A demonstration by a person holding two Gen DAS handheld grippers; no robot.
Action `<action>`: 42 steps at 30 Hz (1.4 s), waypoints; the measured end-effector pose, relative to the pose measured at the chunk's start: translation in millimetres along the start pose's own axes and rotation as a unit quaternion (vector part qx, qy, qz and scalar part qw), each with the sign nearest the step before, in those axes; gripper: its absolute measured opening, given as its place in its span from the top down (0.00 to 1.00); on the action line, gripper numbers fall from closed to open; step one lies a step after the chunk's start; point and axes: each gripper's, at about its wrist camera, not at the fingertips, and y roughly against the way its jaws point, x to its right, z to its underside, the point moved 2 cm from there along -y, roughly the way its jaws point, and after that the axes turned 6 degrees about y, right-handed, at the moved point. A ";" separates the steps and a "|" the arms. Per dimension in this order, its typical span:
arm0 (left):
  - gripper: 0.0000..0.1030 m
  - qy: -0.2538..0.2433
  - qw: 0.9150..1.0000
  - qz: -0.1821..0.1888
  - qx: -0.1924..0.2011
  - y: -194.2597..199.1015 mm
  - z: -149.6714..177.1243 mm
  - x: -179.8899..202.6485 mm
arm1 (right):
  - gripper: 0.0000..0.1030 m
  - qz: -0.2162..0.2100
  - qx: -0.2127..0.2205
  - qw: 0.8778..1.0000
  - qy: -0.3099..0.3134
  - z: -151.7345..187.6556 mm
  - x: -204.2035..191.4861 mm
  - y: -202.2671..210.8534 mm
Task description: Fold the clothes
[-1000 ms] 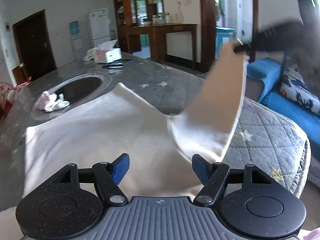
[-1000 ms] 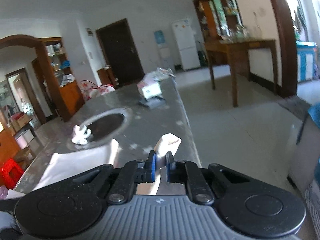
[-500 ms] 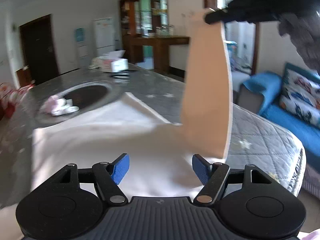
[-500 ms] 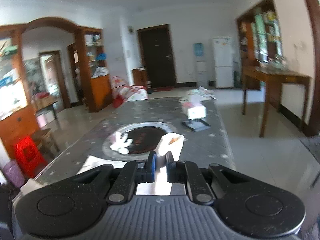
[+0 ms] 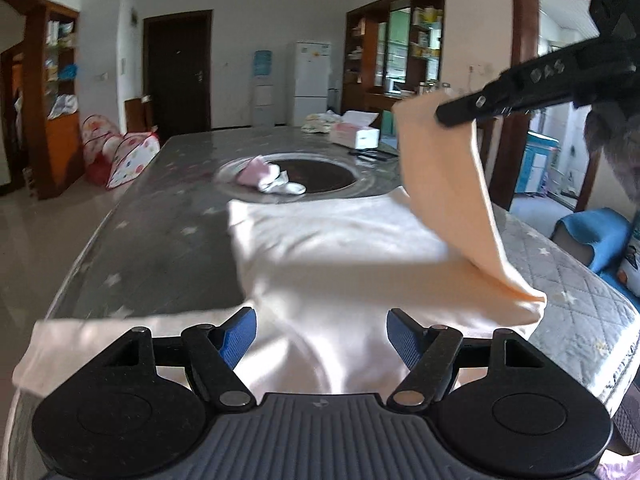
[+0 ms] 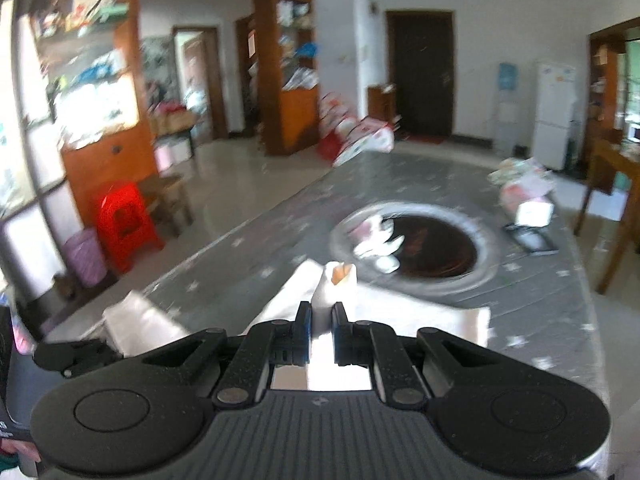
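A cream long-sleeved shirt (image 5: 340,248) lies flat on the grey star-quilted table (image 5: 160,240). Its right sleeve (image 5: 444,184) hangs lifted above the shirt body, pinched at the cuff by my right gripper (image 5: 440,114), which reaches in from the upper right. In the right wrist view that gripper (image 6: 322,320) is shut on the sleeve's cuff (image 6: 338,284), which sticks up between the blue pads. My left gripper (image 5: 322,332) hovers low over the shirt's near part. Its jaws are opening, and nothing is clamped between them, only cloth lying beneath.
A round dark recess (image 5: 316,176) in the table holds small pink and white garments (image 5: 268,178). A tissue box (image 5: 358,134) and a dark flat item (image 5: 372,154) lie beyond it. A blue sofa (image 5: 592,232) stands at the right, and a red stool (image 6: 122,220) on the floor.
My right gripper has carried the raised sleeve leftward, over the shirt body. My left gripper has shifted across the shirt and rolled; the left sleeve now shows at its lower left.
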 end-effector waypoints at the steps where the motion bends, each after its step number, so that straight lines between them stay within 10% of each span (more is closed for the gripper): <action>1: 0.27 0.004 1.000 -0.002 0.000 2.0 2.0 -3.0 | 0.92 -0.007 -0.010 1.000 0.006 4.1 -7.4 -7.5; 10: 0.27 0.031 0.999 -0.011 -0.004 7.6 8.2 -18.6 | 0.80 -0.039 -0.044 0.998 0.030 17.6 -40.3 -34.5; 30: 0.28 -0.020 0.999 0.046 -0.020 -38.0 -10.5 27.1 | 0.80 0.003 -0.163 0.986 0.025 120.0 42.5 -24.0; 42: 0.31 -0.013 0.998 0.017 -0.062 -63.9 -0.9 12.9 | 0.80 0.000 -0.129 0.991 0.018 108.8 52.4 -21.7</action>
